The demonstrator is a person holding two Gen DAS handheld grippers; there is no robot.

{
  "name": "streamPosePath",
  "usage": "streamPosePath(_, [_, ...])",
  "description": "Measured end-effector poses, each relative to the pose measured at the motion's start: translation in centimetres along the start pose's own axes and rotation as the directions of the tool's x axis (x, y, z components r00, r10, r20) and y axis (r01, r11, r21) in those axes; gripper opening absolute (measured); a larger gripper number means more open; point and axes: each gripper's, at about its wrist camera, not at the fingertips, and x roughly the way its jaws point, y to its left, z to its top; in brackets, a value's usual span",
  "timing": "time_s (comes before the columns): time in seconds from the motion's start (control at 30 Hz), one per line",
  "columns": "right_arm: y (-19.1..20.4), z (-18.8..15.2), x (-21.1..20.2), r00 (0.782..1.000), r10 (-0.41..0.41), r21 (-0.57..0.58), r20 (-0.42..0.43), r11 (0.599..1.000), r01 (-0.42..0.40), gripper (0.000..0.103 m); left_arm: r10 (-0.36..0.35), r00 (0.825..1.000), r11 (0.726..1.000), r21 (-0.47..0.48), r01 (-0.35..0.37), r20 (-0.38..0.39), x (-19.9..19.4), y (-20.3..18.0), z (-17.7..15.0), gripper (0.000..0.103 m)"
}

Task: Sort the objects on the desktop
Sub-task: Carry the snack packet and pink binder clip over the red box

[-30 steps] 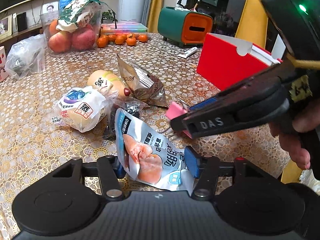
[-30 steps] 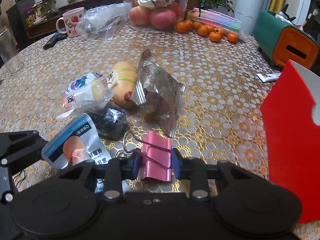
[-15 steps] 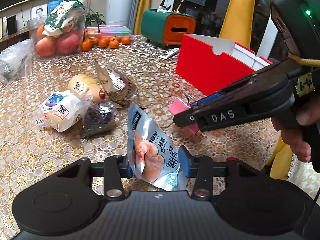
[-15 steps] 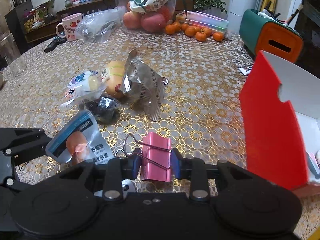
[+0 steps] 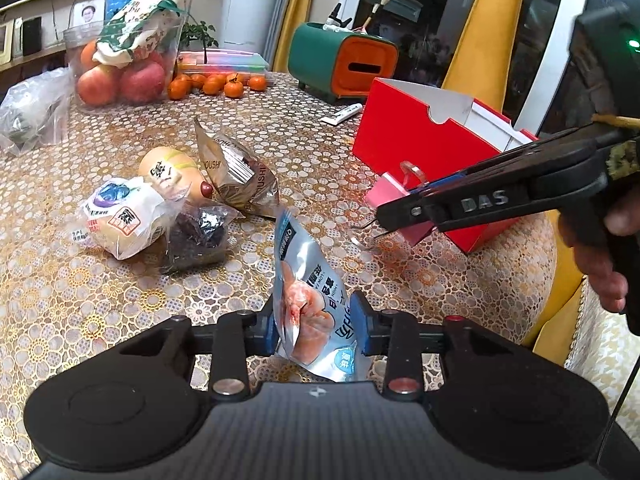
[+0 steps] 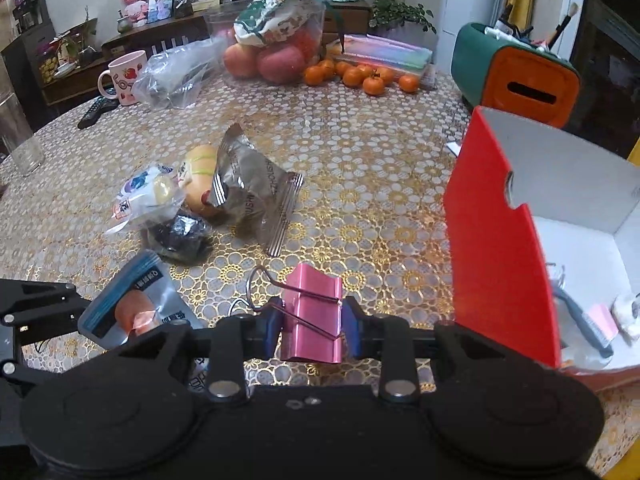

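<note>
My left gripper (image 5: 316, 328) is shut on a silver-blue snack pouch (image 5: 312, 300) and holds it above the table; the pouch also shows in the right wrist view (image 6: 132, 308). My right gripper (image 6: 310, 326) is shut on a pink binder clip (image 6: 314, 312), lifted beside the red open box (image 6: 496, 248). In the left wrist view the clip (image 5: 386, 196) hangs in front of the box (image 5: 416, 136). On the table lie a silver foil packet (image 6: 252, 196), a white wrapped bun (image 5: 120, 216), a yellow bun (image 5: 168, 168) and a dark packet (image 5: 196, 236).
The box holds a few small items (image 6: 592, 320). At the back stand a fruit container (image 6: 276, 44), several oranges (image 6: 360, 76), a green-orange organizer (image 6: 520, 72), a mug (image 6: 126, 76), a plastic bag (image 6: 172, 76), a remote (image 6: 96, 110) and a glass (image 6: 20, 144).
Both grippers have risen from the table with their loads. The right gripper with the clip has moved right, toward the red box, whose inside now shows.
</note>
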Motion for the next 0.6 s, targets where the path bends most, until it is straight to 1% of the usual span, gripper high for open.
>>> streamPosePath(0.2, [0.0,-0.4,-2.4,1.000,-0.007,-0.050,0.009,0.999,0.007,0.031,-0.010,1.000,0.999,-0.041,0.009,-0.010,-0.6,-0.1,0.1,0.029])
streamPosePath(0.27, [-0.1,-0.8,-3.3,1.000,-0.010,-0.065,0.012,0.998,0.011,0.031,-0.021,0.999,0.996,-0.085,0.019,-0.026,-0.6,-0.1,0.1,0.028])
streamPosePath(0.43, [-0.5,-1.8,-5.6,1.000,-0.012,-0.092,0.022,0.996,0.014,0.031,-0.013,0.999,0.993,-0.121,0.009,-0.031,-1.0,-0.7,-0.1,0.026])
streamPosePath(0.6, [-1.5,-3.0,-8.1,0.999,-0.026,-0.105,0.043,0.994,0.030,0.031,-0.030,0.999,0.989,-0.148,0.027,-0.021,-1.8,-2.2,0.5,0.018])
